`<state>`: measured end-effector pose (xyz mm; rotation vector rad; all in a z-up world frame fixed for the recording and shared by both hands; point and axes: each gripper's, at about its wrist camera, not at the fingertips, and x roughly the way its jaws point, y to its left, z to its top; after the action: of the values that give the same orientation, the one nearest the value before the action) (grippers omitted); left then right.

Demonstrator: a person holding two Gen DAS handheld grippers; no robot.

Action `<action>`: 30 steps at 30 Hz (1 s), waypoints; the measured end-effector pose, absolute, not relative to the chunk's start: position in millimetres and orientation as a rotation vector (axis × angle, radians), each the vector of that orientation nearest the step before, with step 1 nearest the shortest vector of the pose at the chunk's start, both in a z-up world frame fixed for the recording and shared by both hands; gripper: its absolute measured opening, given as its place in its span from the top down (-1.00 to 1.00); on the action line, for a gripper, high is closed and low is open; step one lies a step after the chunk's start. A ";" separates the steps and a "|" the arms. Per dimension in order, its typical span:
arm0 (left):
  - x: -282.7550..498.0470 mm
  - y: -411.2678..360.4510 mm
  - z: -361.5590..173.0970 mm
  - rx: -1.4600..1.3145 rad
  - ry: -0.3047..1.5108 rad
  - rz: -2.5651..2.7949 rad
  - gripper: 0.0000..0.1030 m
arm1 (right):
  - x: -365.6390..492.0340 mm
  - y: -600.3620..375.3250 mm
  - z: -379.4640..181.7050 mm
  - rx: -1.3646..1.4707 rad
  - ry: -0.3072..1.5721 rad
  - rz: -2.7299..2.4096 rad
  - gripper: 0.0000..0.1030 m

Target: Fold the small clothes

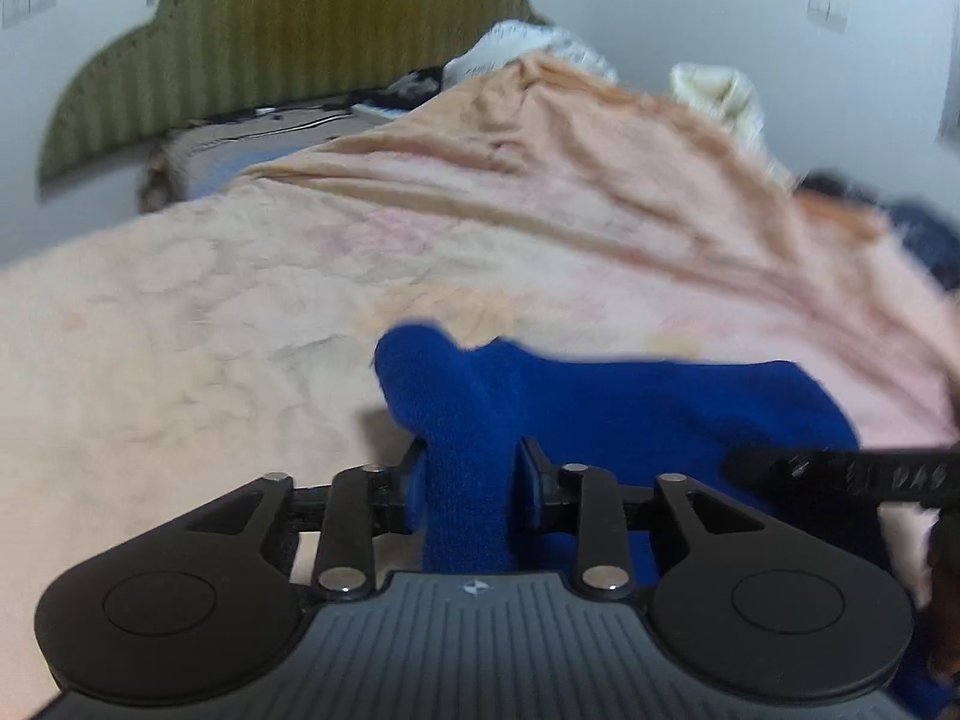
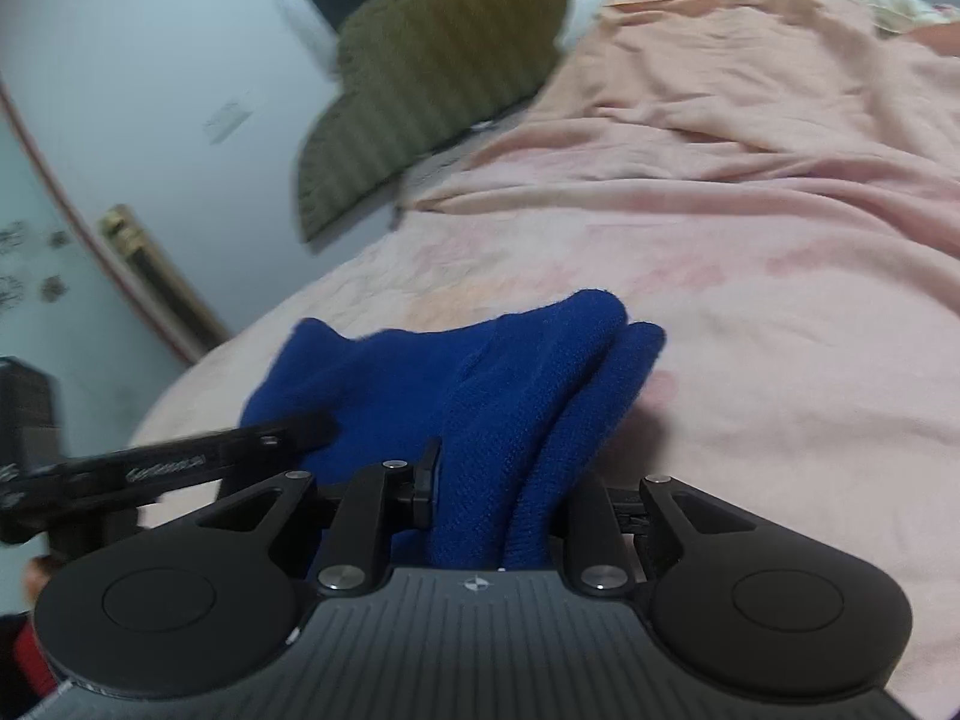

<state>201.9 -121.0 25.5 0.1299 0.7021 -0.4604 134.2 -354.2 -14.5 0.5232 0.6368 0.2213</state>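
Bed (image 1: 180, 312) fills mid-frame; blue garment (image 1: 600, 402) lies lower centre, bunched; left hand-held gripper (image 1: 474, 480) pinches one fold; right hand-held gripper (image 2: 498, 480) pinches another; risk: uneven pull skews the fold, thick knit slips free.

A rumpled peach blanket (image 1: 420, 228) covers the bed. An olive ribbed headboard (image 1: 312, 18) stands upper left, white bedding (image 1: 528, 42) bunched beside it.

the light was soft, dim and even indoor light, with no glare and only faint shadows. both fisheye views curved strongly and darkened at the corners. motion blur smeared the pink bedspread (image 1: 420, 228) and green headboard (image 1: 288, 36); near parts stayed sharper.
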 end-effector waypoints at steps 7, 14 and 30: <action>131.0 -73.9 34.5 0.063 0.689 -0.488 -0.52 | 80.1 -360.7 -0.7 0.523 0.636 0.106 0.07; 69.0 -63.0 10.3 0.170 0.718 -0.343 -0.52 | 16.4 -328.6 -11.5 0.358 0.716 0.030 -0.29; 7.9 -42.8 7.1 0.120 0.813 -0.210 -0.63 | -56.8 -242.9 21.4 0.157 0.640 -0.054 -0.99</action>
<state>7.9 -42.8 7.1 0.1204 0.8130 -0.2103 -56.8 -242.9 21.4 0.1573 0.6403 -0.0540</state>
